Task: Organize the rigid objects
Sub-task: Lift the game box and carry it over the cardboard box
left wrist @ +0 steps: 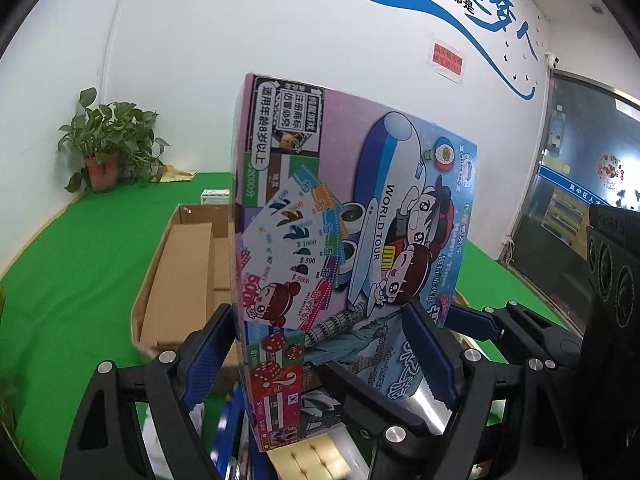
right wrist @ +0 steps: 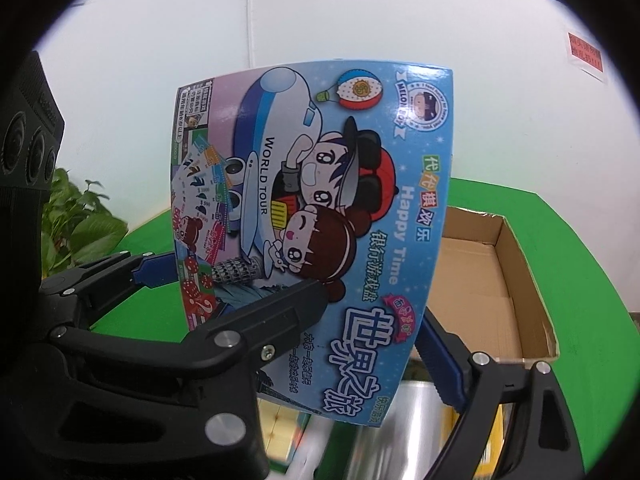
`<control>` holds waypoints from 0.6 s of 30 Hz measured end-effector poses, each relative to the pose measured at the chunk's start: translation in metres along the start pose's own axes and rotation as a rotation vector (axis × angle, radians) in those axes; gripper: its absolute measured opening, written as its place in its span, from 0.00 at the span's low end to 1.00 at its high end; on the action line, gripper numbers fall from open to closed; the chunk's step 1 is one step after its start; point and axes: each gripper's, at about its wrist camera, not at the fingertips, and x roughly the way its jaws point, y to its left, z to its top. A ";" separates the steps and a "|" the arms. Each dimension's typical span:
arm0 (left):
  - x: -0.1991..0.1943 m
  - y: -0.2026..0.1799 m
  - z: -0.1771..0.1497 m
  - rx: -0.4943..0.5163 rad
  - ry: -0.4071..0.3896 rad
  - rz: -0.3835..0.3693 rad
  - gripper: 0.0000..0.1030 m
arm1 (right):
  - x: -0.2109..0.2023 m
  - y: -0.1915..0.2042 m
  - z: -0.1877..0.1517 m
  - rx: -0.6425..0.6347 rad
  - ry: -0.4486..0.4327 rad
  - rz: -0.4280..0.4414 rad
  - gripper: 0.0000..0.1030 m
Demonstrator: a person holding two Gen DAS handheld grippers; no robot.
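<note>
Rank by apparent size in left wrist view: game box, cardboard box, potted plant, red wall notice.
1. game box, though nearness inflates it
2. cardboard box, partly hidden
3. potted plant
4. red wall notice

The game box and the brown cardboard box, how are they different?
The game box is bright, covered in cartoon pictures and writing; the cardboard box is plain brown. The game box is closed and held up on end by the left gripper and the right gripper; the cardboard box lies open on the green table. The cardboard box looks wider. Both are stiff, boxy cardboard.
</note>
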 end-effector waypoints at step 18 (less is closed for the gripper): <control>0.158 0.040 0.068 -0.070 0.251 -0.026 0.78 | 0.105 -0.040 0.022 0.077 0.229 0.009 0.86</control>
